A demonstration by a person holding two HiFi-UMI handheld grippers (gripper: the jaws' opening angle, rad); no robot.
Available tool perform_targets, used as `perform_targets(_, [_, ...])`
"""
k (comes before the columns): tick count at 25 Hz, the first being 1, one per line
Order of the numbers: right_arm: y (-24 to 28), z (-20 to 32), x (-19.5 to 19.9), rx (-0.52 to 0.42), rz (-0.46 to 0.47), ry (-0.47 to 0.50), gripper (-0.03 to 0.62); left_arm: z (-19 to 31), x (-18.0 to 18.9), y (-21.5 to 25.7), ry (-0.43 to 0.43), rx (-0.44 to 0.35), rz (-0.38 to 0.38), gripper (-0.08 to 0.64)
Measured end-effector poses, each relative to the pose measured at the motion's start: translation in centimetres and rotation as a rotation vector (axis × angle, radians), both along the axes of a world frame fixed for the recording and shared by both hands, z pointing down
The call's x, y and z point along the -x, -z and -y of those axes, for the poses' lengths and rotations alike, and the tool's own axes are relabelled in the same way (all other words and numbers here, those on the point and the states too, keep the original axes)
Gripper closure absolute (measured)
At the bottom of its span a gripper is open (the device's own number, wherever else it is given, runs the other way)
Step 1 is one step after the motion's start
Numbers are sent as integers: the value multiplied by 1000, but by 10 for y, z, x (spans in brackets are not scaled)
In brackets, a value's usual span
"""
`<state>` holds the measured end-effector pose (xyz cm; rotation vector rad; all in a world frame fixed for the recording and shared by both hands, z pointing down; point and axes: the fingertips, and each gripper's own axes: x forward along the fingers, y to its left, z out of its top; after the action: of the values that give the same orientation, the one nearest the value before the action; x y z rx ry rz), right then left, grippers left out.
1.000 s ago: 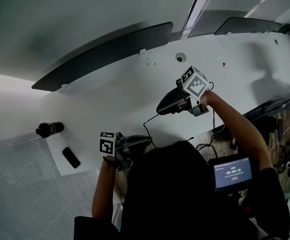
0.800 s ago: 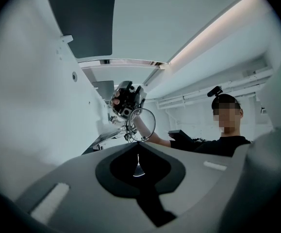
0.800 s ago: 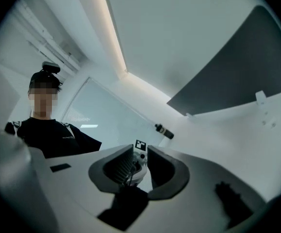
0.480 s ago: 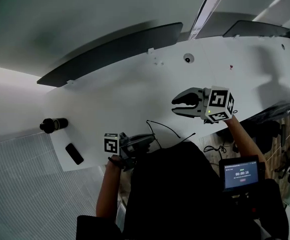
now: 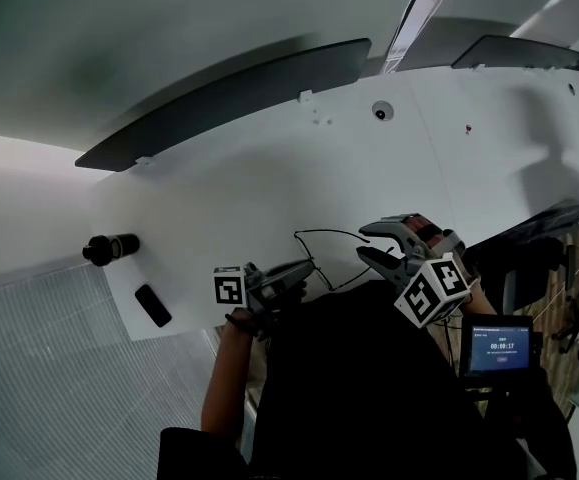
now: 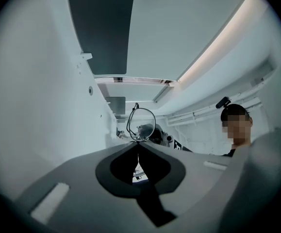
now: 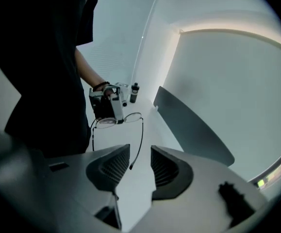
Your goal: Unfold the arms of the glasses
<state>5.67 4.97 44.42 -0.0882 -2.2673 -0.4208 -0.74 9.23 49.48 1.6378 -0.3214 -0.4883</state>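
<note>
Left claw [image 6: 138, 144] clamps glasses [image 6: 141, 124]; right claw [image 7: 140, 155] just opened, arm tip [image 7: 131, 167] seemingly between, untouched.

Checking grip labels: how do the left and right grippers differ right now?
Left gripper is shut on the glasses; right gripper is open, having just been opening, with an arm tip loose between its jaws. The left points roughly level; the right tilts downward. Both are grey two-jaw tools aimed at the same glasses.

Head view: overhead, steeply down onto table [image 5: 269, 168]. Left and right gripper views: close along own jaws, facing each other. All three share glasses [image 7: 105, 122].
</note>
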Motion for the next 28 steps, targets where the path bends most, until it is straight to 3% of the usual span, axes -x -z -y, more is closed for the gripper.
perform_targets(4, [-18,6,-8,-59,-91,50,454,0,-4,2,-25,-8,-28,551])
perform_targets(19, [-20,48,-7,-137,-173,86,454,-10,-17,16,-105,-46,-68,549])
perform_targets(24, [-1,51,5,-11,-46,46,454,-9,-13,18,-88,-33,-86,551])
perform_targets(28, [46,48,2,244,228,19,454,-12,-6,2,-53,-1,-100,551])
